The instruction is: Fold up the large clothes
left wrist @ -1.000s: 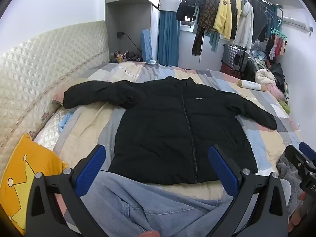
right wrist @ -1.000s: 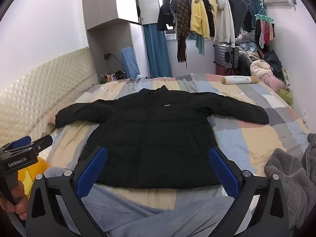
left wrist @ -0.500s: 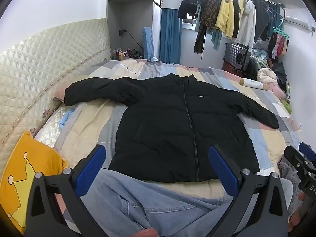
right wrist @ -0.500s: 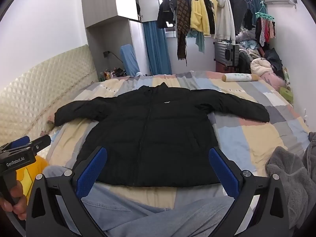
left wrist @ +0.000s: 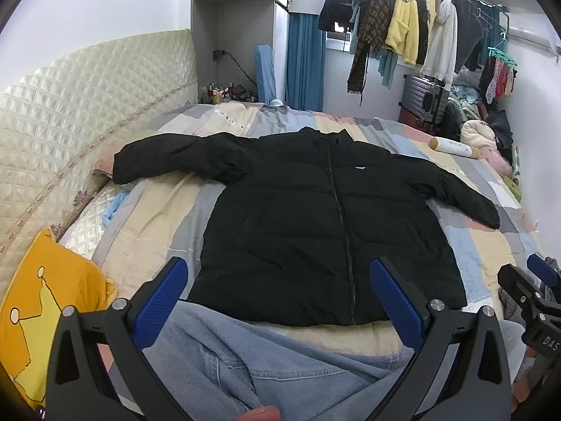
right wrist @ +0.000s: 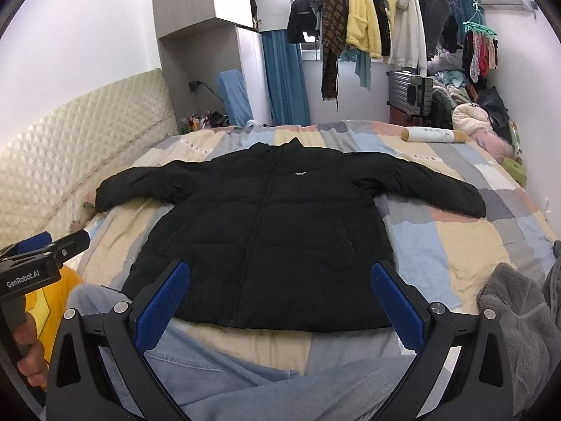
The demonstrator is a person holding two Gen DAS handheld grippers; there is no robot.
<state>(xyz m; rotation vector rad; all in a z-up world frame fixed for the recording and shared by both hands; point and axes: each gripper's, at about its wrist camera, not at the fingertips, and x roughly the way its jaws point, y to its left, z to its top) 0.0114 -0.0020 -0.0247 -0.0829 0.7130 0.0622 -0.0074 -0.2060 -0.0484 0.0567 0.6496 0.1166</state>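
A black puffer jacket [left wrist: 315, 217] lies flat and zipped on the patchwork bed, collar away from me and both sleeves spread out; it also shows in the right wrist view [right wrist: 266, 231]. My left gripper [left wrist: 280, 291] is open and empty, held above the jacket's near hem over a knee in blue jeans. My right gripper [right wrist: 280, 291] is open and empty too, in front of the hem. The left gripper also shows at the left edge of the right wrist view [right wrist: 38, 259], and the right gripper at the right edge of the left wrist view [left wrist: 536, 291].
A yellow cushion [left wrist: 42, 301] lies at the near left by the quilted headboard [left wrist: 70, 115]. A grey fleece [right wrist: 519, 322] is heaped at the near right. A rolled white cylinder [right wrist: 434, 135] lies at the far right. Hanging clothes [right wrist: 368, 24] and a suitcase stand beyond the bed.
Both views have tilted slightly, so the jacket sits a little lower in frame. Both grippers stay open and empty and the jacket has not moved.
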